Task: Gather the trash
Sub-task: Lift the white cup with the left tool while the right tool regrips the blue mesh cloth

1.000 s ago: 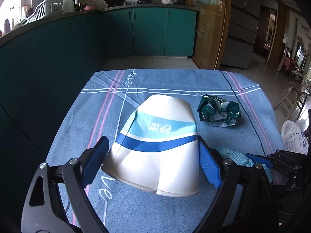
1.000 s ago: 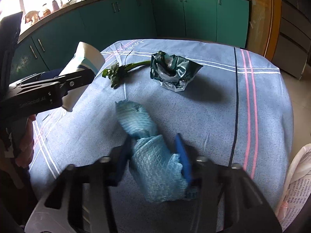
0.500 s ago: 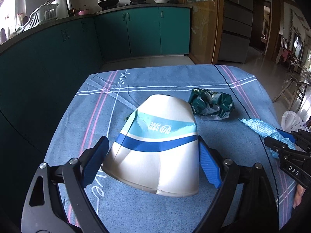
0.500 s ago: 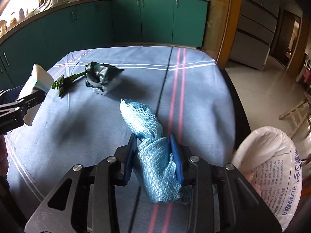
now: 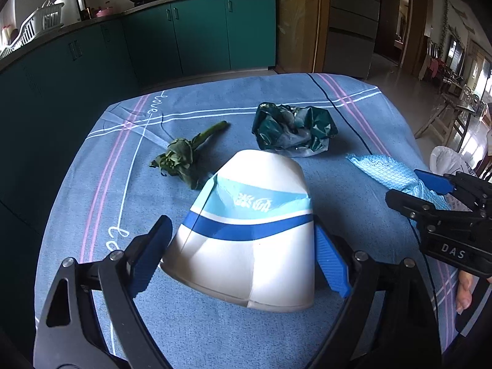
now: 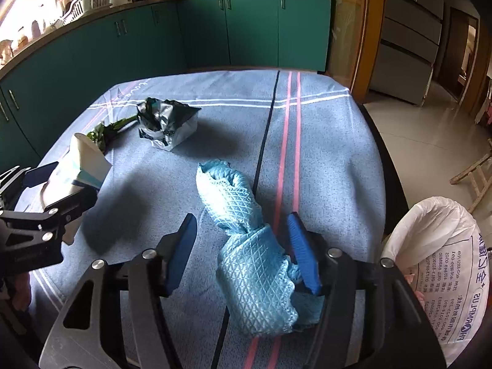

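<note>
Pointing away: blue cloth [image 6: 246,246], lengthwise between jaws

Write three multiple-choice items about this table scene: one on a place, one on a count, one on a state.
1. Where does the vegetable scrap lie?
A. in the white sack
B. on the tablecloth, beside the wrapper
C. inside the cup

2. How many pink stripes run beside the black line on the tablecloth in the right wrist view?
A. two
B. four
C. none

3. How does the right gripper stand to the blue cloth?
A. jaws apart, the cloth between them
B. jaws clamped tight on it
C. far from it

Answers:
1 B: it rests on the fabric left of the crumpled wrapper.
2 A: two stripes side by side.
3 A: a gap shows at the left pad; the jaws have just been opening.
</note>
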Available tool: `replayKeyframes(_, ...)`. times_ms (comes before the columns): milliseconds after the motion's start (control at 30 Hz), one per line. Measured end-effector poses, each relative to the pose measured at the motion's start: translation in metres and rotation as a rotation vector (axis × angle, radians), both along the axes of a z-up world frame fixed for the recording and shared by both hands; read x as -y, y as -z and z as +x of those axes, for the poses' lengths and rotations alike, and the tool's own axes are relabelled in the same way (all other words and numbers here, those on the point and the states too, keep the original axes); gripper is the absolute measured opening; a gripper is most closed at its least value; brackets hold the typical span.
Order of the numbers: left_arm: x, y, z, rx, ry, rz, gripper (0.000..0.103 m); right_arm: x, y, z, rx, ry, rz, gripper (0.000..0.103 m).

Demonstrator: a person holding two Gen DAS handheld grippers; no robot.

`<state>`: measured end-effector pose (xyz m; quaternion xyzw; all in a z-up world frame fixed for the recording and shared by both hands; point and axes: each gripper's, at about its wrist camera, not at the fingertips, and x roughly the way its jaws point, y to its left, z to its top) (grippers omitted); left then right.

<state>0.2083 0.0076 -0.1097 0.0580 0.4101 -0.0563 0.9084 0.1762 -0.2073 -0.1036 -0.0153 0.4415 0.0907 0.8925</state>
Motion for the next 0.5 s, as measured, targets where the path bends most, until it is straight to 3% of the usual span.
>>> replayKeyframes(300,-0.0032,0.0,0.0012,-0.005,-0.006,0.004,0.088,-0.0069,0.0062,0.0022,-0.006,-0.011,-0.028,0.06)
replayKeyframes(433,-0.0054,-0.0004,0.0027,-0.004,-0.014,0.0,0.088,-0.0043,0.005,0.0013,-0.005,-0.012,-0.013,0.036)
replayKeyframes(500,-0.0065,-0.0011,0.0027,-0.001,-0.019,0.0,0.088,-0.003,0.0039,0.0001,-0.002,-0.017,-0.004,0.031)
